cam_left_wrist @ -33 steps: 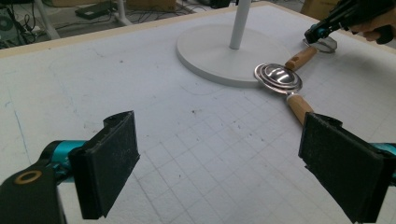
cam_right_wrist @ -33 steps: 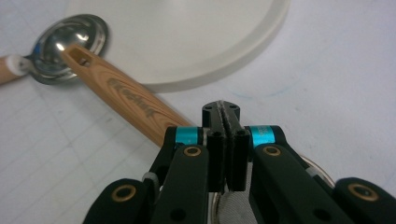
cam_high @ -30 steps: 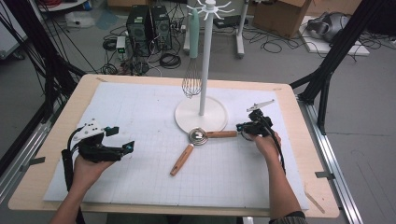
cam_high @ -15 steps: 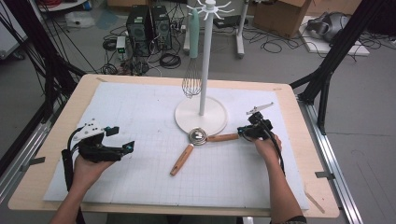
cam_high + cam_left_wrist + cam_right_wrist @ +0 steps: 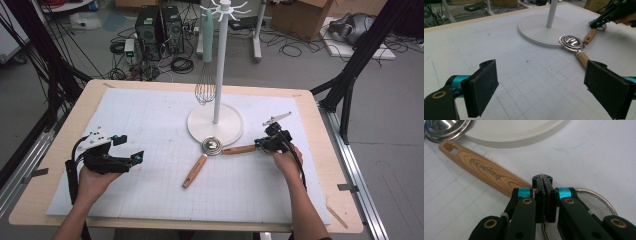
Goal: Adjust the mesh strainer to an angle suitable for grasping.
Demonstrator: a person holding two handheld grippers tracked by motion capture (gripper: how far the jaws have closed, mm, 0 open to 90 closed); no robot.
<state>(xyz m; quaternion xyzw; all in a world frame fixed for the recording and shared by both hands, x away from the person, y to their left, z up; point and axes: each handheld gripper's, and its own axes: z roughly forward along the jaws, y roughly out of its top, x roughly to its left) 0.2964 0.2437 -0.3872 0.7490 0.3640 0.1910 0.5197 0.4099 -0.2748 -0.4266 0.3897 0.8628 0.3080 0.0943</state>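
1. The table [image 5: 60, 200] carries a white gridded mat [image 5: 150, 125] that covers most of its top.
2. A white stand [image 5: 216, 120] with a round base sits near the far edge of the mat, about midway between the left and right edges. A whisk [image 5: 205, 87] with a pale green handle hangs from the hooks at its top.
3. A sieve with a wooden handle [image 5: 484, 173] lies on the mat just in front of the stand's base, toward the right edge. Its wire mesh bowl [image 5: 596, 205] is under the right gripper, and its handle points back toward the base.
4. The right gripper [image 5: 267, 142] has its jaws pressed together with no gap between them, closed at the sieve where the handle meets the mesh rim.
5. A ladle [image 5: 572, 42] with a shiny metal bowl and a wooden handle lies beside the sieve. Its bowl touches the edge of the stand's base, and its handle runs toward the near edge.
6. The left gripper [image 5: 131, 159] is held near the left edge of the mat, well apart from the utensils. Its jaws stand wide with nothing between them.
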